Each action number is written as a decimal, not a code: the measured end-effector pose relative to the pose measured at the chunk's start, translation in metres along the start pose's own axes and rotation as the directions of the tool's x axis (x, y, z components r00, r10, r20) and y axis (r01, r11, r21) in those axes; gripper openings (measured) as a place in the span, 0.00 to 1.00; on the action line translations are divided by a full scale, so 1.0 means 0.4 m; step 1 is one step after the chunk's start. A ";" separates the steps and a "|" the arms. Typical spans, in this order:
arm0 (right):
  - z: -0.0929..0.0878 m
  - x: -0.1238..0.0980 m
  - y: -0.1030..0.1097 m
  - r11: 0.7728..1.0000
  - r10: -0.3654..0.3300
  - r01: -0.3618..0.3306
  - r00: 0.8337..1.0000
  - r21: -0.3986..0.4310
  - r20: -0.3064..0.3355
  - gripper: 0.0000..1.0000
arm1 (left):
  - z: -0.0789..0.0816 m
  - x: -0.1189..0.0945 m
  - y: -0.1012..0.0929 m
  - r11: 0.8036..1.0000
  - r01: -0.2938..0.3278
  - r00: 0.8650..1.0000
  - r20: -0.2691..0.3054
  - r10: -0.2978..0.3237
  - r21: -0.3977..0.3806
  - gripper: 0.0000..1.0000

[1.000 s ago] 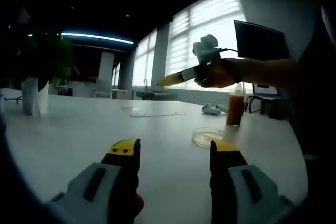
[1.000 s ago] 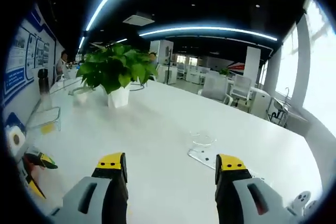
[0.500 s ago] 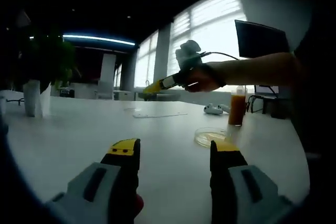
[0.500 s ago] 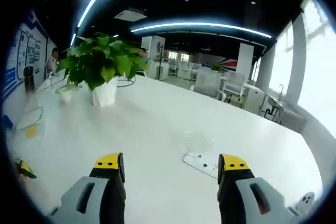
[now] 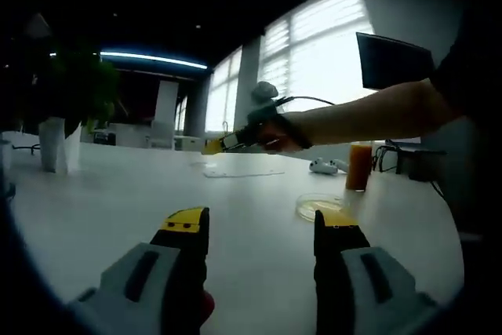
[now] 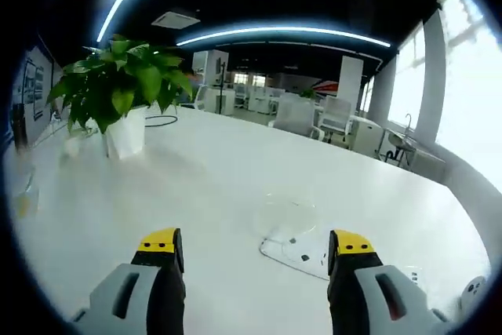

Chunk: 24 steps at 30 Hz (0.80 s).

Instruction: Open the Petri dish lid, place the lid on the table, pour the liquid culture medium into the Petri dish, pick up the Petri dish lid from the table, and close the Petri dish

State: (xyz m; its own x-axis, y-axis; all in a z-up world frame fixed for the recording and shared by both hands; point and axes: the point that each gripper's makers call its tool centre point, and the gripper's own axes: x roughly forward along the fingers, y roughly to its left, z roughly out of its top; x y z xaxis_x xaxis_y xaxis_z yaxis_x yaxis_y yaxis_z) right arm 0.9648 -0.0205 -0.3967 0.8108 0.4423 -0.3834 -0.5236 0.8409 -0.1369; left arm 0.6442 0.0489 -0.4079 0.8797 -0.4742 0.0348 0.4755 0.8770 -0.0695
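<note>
A white table (image 6: 220,186) stretched ahead of the tool. A leafy plant (image 6: 118,84) in a white pot (image 6: 125,132) stood far ahead to the left. A flat clear sheet (image 6: 302,250) lay just ahead, to the right. Beyond were white chairs (image 6: 314,119), bright windows (image 5: 314,60) and a dark monitor (image 5: 392,60).

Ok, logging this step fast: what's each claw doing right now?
Left claw: open, holding nothing.
Right claw: open, holding nothing.

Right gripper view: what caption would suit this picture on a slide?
Open right gripper over a white table, aimed at a clear Petri dish lid, potted plant behind.
</note>
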 end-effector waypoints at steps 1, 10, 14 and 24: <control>-0.004 0.011 -0.003 1.000 -0.006 0.006 1.000 0.001 -0.008 0.70 | 0.000 0.000 0.002 1.000 -0.005 1.000 0.001 0.005 0.000 0.45; -0.007 0.089 -0.024 0.997 -0.064 0.065 0.998 0.048 -0.008 0.70 | 0.000 0.000 0.006 1.000 -0.011 1.000 0.002 0.011 -0.009 0.45; -0.022 0.124 -0.037 0.994 -0.083 0.085 0.996 0.073 -0.029 0.71 | 0.002 -0.003 0.008 1.000 -0.014 1.000 0.007 0.014 -0.015 0.45; -0.064 0.197 -0.047 0.978 -0.137 0.147 0.988 0.146 -0.071 0.71 | 0.009 -0.007 0.012 0.999 -0.015 1.000 0.022 0.016 -0.036 0.45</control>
State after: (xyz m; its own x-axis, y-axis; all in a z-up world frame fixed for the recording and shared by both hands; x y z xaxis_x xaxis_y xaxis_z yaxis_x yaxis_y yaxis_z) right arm 1.0318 -0.0095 -0.4476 0.8543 0.2993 -0.4248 -0.3552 0.9331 -0.0569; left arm 0.6440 0.0546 -0.4046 0.8869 -0.4587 0.0553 0.4620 0.8806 -0.1054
